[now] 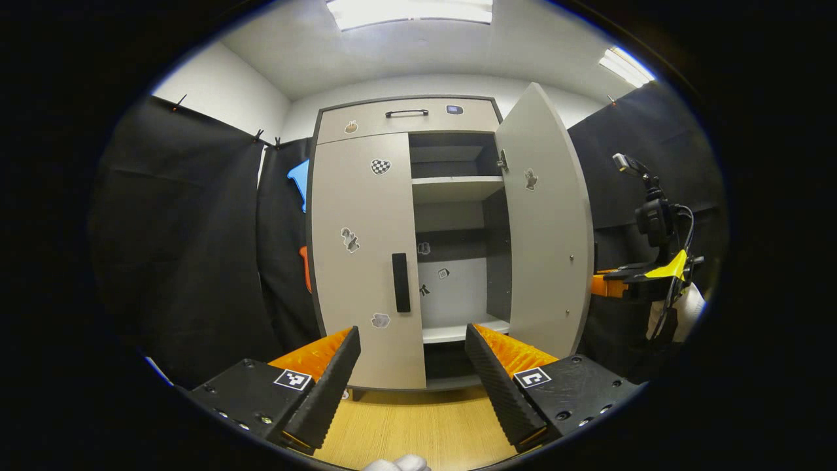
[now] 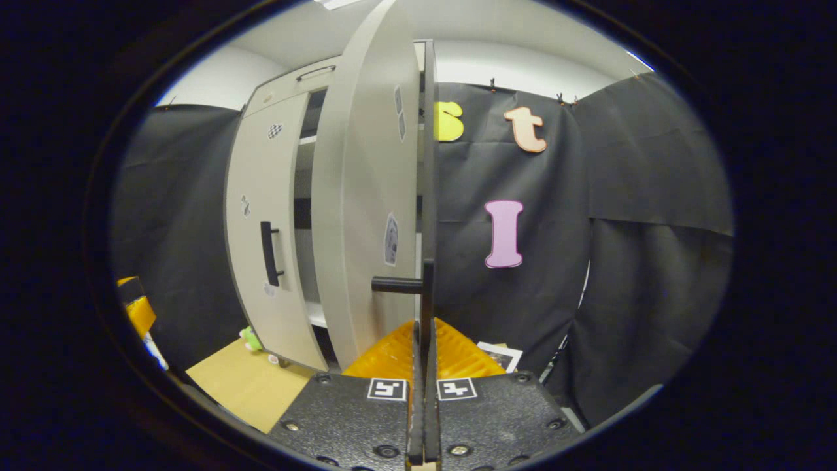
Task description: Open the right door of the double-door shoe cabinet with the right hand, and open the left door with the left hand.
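Grey laminate right door [image 1: 546,222] stood wide, right gripper [image 2: 424,340] clenched on its black bar handle [image 2: 426,294]; left gripper [image 1: 413,356] released; I judged: centre on closed left door's black handle [image 1: 401,282], then pinch squarely.

The cabinet [image 1: 405,242] stood with its right door [image 1: 546,222] swung wide, leaving the right half's shelves [image 1: 456,188] reachable from the front. Its left door [image 1: 366,261] was shut, blocking the left half, its handle [image 1: 401,282] unobstructed. Bare floor [image 1: 418,425] lay before the cabinet, black cloth [image 1: 183,235] close beside it.
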